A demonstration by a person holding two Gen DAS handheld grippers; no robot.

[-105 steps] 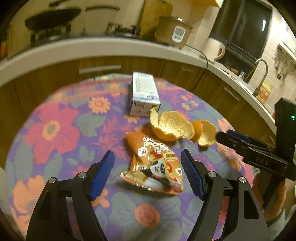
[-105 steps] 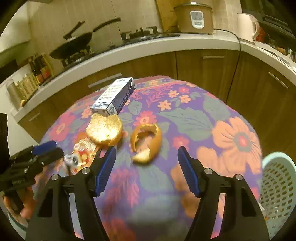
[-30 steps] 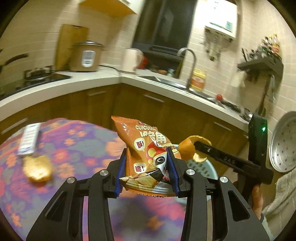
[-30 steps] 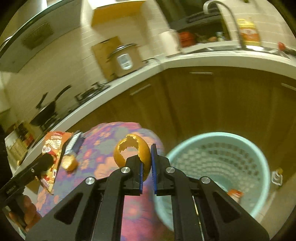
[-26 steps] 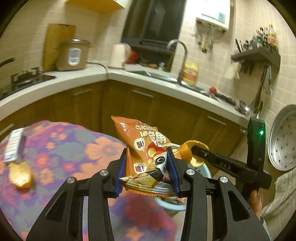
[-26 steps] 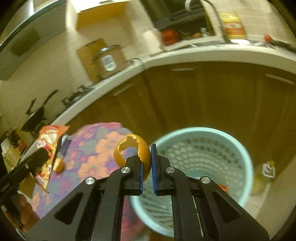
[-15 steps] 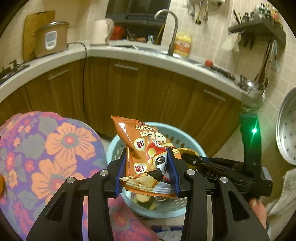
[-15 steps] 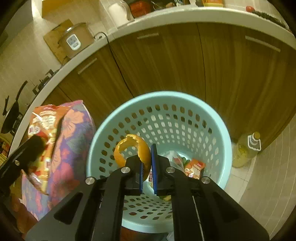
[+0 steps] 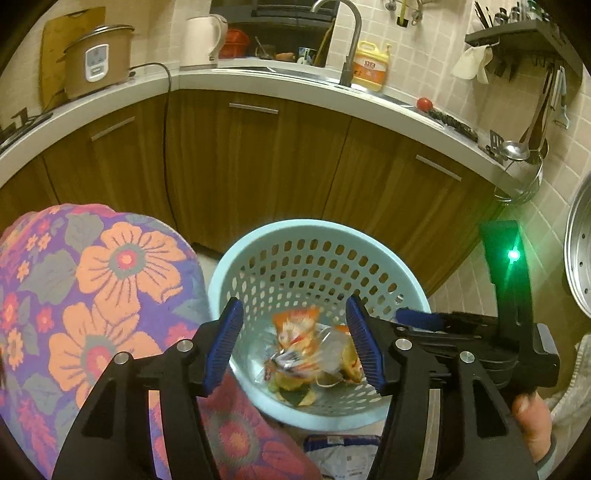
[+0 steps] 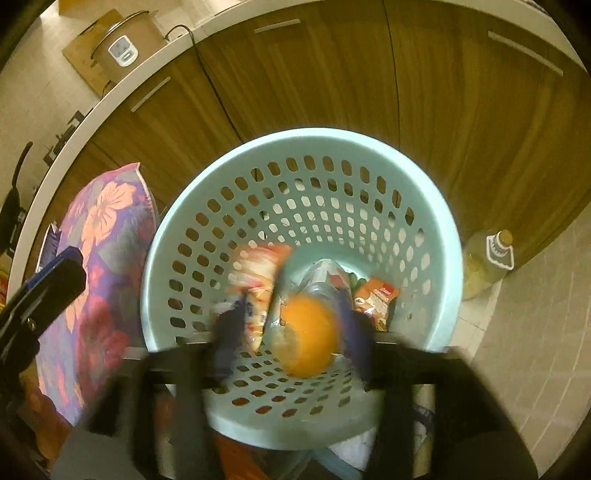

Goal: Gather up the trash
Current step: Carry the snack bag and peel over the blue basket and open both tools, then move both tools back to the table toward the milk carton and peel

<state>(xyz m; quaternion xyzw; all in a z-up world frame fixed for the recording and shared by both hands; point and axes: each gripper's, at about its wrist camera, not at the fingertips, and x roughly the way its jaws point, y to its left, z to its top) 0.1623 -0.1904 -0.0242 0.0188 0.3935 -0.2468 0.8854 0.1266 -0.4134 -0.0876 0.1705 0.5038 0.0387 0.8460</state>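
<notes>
Both claws, the left gripper (image 9: pixel 293 341) and right gripper (image 10: pixel 291 332), have just been opening above the basket (image 9: pixel 236 258) at centre frame, pinching nothing. Spread jaws let the snack bag (image 9: pixel 295 328) and orange peel (image 10: pixel 308 332) drop in.

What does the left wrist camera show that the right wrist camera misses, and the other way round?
Only the left wrist view shows the sink tap, the yellow detergent bottle, the white kettle and the person's hand around the right gripper.

Only the right wrist view shows the blurred orange peel between the right gripper's parted jaws, and the oil bottle on the floor.

Both show the light blue basket, the orange snack bag inside it, the flowered tablecloth and the rice cooker.
</notes>
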